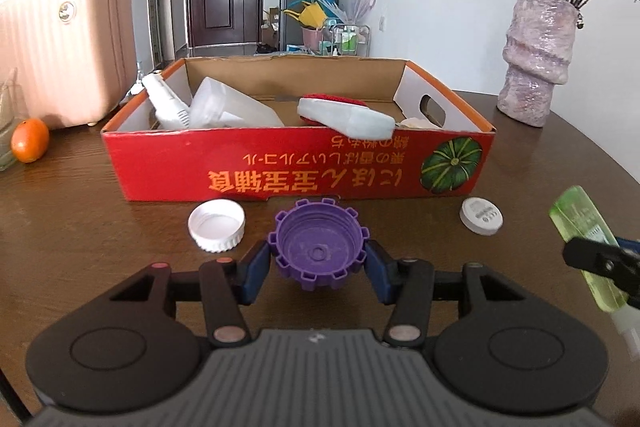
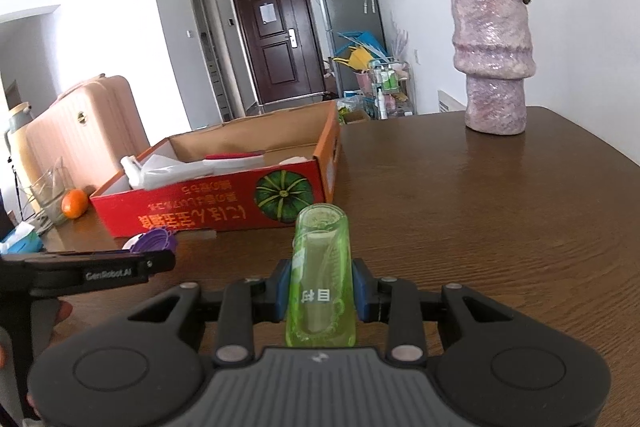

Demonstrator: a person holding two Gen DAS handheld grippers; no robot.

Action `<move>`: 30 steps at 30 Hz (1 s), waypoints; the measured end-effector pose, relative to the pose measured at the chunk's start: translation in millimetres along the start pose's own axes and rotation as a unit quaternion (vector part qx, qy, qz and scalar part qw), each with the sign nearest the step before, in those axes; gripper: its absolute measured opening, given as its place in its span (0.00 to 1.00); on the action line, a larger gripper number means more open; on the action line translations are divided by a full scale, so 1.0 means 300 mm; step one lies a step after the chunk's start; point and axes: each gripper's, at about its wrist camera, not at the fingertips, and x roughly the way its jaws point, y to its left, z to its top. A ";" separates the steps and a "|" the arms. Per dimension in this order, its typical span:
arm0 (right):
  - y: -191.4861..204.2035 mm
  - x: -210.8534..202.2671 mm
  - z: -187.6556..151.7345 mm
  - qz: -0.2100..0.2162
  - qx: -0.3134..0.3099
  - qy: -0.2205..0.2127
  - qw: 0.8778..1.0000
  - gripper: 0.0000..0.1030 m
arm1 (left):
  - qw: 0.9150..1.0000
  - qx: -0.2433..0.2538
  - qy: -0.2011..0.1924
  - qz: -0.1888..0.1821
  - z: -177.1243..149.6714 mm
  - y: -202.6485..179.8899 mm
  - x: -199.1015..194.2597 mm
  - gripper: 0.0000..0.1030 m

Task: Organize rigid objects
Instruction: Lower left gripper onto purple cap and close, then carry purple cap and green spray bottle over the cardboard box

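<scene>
My left gripper (image 1: 318,261) is shut on a purple notched cap (image 1: 318,241), open side up, just above the table in front of the red cardboard box (image 1: 296,167). My right gripper (image 2: 322,293) is shut on a green translucent bottle (image 2: 322,267), which points forward along the fingers; the bottle also shows at the right edge of the left wrist view (image 1: 586,239). The box (image 2: 224,203) holds white plastic containers (image 1: 228,105) and a red-and-white piece (image 1: 344,111). The purple cap peeks out beside the left gripper in the right wrist view (image 2: 154,239).
A white cap (image 1: 217,224) and a small white round lid (image 1: 481,216) lie on the brown table in front of the box. A purple vase (image 1: 538,55) of dried roses stands at the right rear. An orange (image 1: 30,146), a glass and a pink suitcase (image 1: 60,47) are at the left.
</scene>
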 end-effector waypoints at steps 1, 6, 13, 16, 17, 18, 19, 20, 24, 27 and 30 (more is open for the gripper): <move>0.006 -0.001 -0.002 0.001 -0.003 0.000 1.000 0.30 | 1.000 0.001 -0.001 0.002 -0.008 0.001 -0.012 0.51; 0.033 0.004 -0.017 0.005 -0.012 0.005 1.000 0.30 | 1.000 -0.001 -0.005 0.010 -0.042 0.010 -0.064 0.51; 0.072 -0.001 -0.035 0.011 -0.021 0.003 1.000 0.30 | 1.000 -0.004 -0.014 0.017 -0.074 0.031 -0.125 0.51; 0.089 -0.007 -0.045 0.015 -0.021 0.003 1.000 0.30 | 1.000 -0.004 -0.016 0.022 -0.084 0.039 -0.145 0.51; 0.094 -0.009 -0.046 0.017 -0.021 0.003 1.000 0.30 | 1.000 -0.004 -0.017 0.023 -0.088 0.042 -0.152 0.51; 0.102 -0.012 -0.050 0.019 -0.020 0.003 1.000 0.30 | 1.000 -0.004 -0.019 0.024 -0.091 0.046 -0.160 0.51; 0.110 -0.015 -0.053 0.021 -0.020 0.003 1.000 0.30 | 1.000 -0.005 -0.020 0.023 -0.095 0.050 -0.170 0.51; 0.118 -0.018 -0.056 0.023 -0.020 0.003 1.000 0.30 | 0.999 -0.005 -0.022 0.024 -0.097 0.053 -0.180 0.51; 0.155 -0.034 -0.068 0.029 -0.022 0.000 0.999 0.30 | 0.999 -0.007 -0.029 0.027 -0.101 0.067 -0.209 0.51; 0.174 -0.045 -0.068 0.032 -0.022 -0.003 0.999 0.30 | 0.999 -0.010 -0.032 0.028 -0.099 0.077 -0.225 0.51; 0.188 -0.050 -0.062 0.031 -0.018 -0.006 0.999 0.30 | 0.999 -0.013 -0.039 0.027 -0.090 0.086 -0.243 0.51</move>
